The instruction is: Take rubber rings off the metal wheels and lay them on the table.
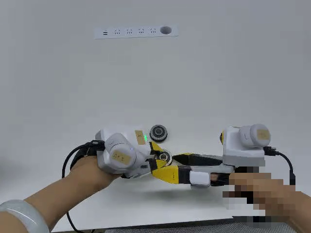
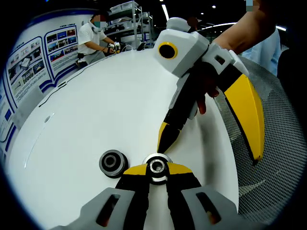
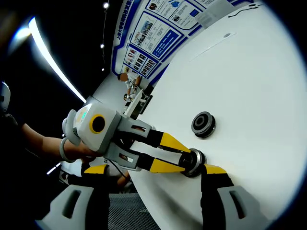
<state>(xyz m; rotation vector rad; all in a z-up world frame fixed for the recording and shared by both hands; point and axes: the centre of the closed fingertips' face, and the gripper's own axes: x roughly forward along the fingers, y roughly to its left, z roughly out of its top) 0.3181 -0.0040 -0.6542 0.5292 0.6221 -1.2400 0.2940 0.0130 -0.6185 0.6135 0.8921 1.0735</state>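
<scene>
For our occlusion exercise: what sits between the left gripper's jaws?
A metal wheel, clamped by the left gripper. The yellow jaw tips cover its sides, so the full rim cannot be seen.

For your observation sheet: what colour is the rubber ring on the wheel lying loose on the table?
Black; the loose wheel shows best in the left gripper view.

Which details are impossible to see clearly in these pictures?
Head view: rim of the held wheel, covered by the jaws of the left gripper; a rubber ring cannot be confirmed.
Head view: markings on the power strip, too small.
Left gripper view: text on the wall posters, too small and blurred.
</scene>
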